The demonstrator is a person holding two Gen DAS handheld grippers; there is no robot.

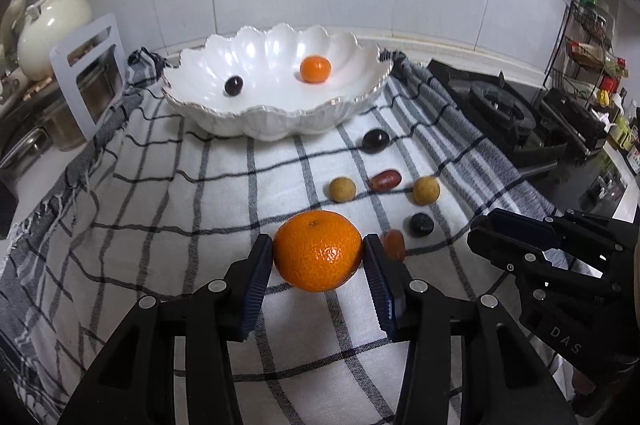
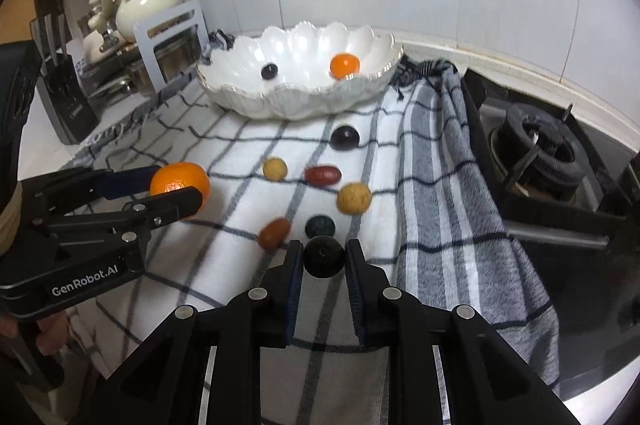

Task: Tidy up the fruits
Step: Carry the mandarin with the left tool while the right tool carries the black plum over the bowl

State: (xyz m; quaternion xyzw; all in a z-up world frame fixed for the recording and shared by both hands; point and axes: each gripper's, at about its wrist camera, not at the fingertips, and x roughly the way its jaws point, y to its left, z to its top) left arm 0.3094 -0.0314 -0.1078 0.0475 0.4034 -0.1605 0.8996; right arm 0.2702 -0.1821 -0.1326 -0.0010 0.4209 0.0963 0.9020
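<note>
While the large mandarin [image 1: 318, 251] is sitting pinched between the blue pads of the left gripper [image 1: 318, 257], that claw is standing about a fruit's width apart and pressing both its sides, low over the checked cloth [image 1: 200, 225]. Beside it, the right gripper [image 2: 323, 259] is closing narrowly on a small dark round fruit [image 2: 323, 256], pads touching it on each side. Just ahead of that claw, a second dark berry [image 2: 320, 226] is lying on the cloth, with a reddish-brown date [image 2: 274, 233] close to its left. Further out, two tan longans [image 2: 275, 168] [image 2: 354, 198] are flanking a red jujube [image 2: 322, 174], and a dark plum [image 2: 344, 137] is resting nearer the bowl. At the far end of the cloth, the white scalloped bowl [image 1: 280, 127] is holding a small mandarin [image 1: 315, 68] and a dark grape [image 1: 233, 85], well apart. A gas stove [image 2: 536, 145] is sitting right of the cloth.
</note>
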